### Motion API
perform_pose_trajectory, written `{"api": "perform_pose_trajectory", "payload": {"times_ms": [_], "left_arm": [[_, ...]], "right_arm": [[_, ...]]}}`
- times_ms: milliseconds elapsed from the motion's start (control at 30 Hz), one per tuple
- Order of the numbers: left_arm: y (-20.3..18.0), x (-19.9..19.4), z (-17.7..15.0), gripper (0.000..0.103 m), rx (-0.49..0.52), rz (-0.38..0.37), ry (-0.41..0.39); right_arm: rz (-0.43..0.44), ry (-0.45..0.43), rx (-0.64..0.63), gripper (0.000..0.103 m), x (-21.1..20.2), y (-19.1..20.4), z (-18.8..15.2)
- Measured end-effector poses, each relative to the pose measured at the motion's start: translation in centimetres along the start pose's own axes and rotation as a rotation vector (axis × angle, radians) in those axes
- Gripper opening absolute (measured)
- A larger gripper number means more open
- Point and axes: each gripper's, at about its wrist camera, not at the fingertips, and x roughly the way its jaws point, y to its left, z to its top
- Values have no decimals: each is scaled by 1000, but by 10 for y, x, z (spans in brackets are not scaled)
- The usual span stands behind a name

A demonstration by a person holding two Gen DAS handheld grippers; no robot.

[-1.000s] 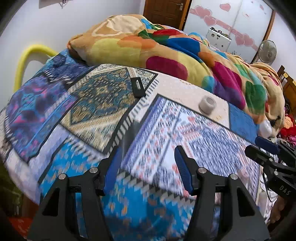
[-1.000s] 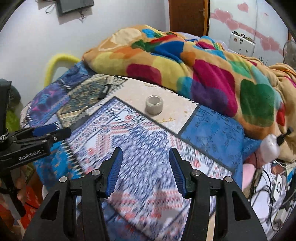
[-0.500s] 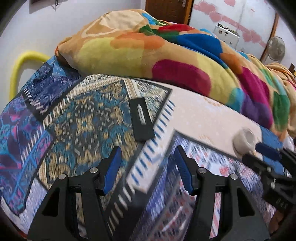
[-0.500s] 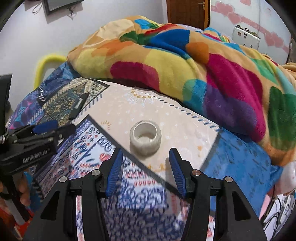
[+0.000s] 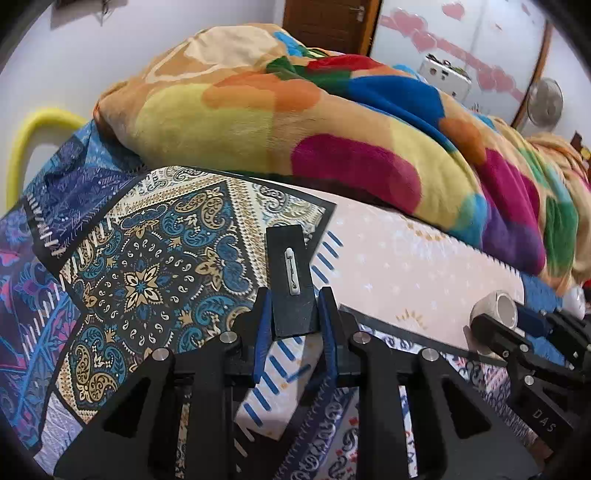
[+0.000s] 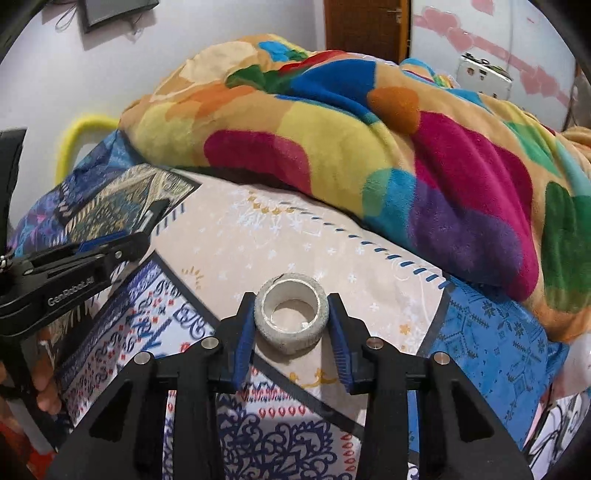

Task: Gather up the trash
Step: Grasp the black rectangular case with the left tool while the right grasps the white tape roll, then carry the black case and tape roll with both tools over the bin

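A flat black packet [image 5: 290, 266] with a small white mark lies on the patchwork bedsheet [image 5: 147, 280]. My left gripper [image 5: 294, 306] is closing its jaws on the packet's near end, and the blue pads touch both long edges. A whitish tape roll [image 6: 291, 341] lies flat on the pale panel of the sheet. My right gripper [image 6: 291, 314] is closing its jaws around it, with a pad against each side. In the left wrist view, the roll [image 5: 496, 306] and right gripper [image 5: 517, 325] show at the right edge. In the right wrist view, the left gripper [image 6: 122, 247] and packet [image 6: 157, 214] show at the left.
A bulky multicoloured blanket [image 5: 295, 129] is heaped across the bed just behind both objects. A yellow curved bar [image 5: 33, 125] stands at the bed's left end by the wall. A fan [image 5: 546, 103] and a wooden door [image 6: 365, 29] are beyond. A hand [image 6: 44, 387] holds the left tool.
Both grippers moved forward and down over the bed to their objects. Their jaws have narrowed from wide apart to the sides of the black packet and the tape roll.
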Motion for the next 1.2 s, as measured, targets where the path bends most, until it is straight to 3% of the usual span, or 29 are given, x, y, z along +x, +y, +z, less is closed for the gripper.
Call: {"api": "perform_pose_trajectory", "payload": {"times_ms": [167,400,800,1200], "left_arm": [[-17,-13,-12,24,61,4,11],[-31,-57,-28,24,63,-39,-10],[-54,-181,-54,24,95,-75,-127],[-51,-291,-121,24,123,-65,-217]], "right_arm": [[-16,-29,-34,34,-19,7,-3],[-3,-78,-66,34,-66,16,-6],[18,-161,-64,34,-155,31,-20],[21,-247,-85,34,-242,57,-50]]}}
